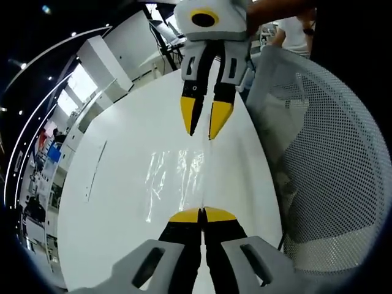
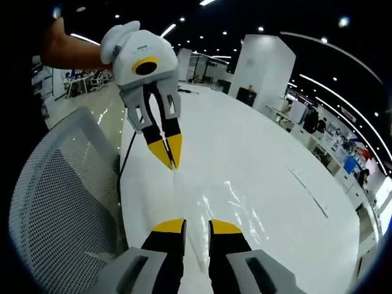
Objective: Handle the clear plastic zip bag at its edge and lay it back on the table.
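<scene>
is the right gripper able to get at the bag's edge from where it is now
Probably yes. The right gripper is open with the zip bag lying flat on the white table just ahead of its tips; nothing sits between. The left gripper is shut at the opposite edge.

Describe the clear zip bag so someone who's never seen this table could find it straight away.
Start at the big white table beside the white mesh chair. Near the chair-side edge, between the left gripper and the right gripper, lies the clear plastic zip bag. It is see-through, so only shiny creases and glare streaks mark it against the plain tabletop.
</scene>
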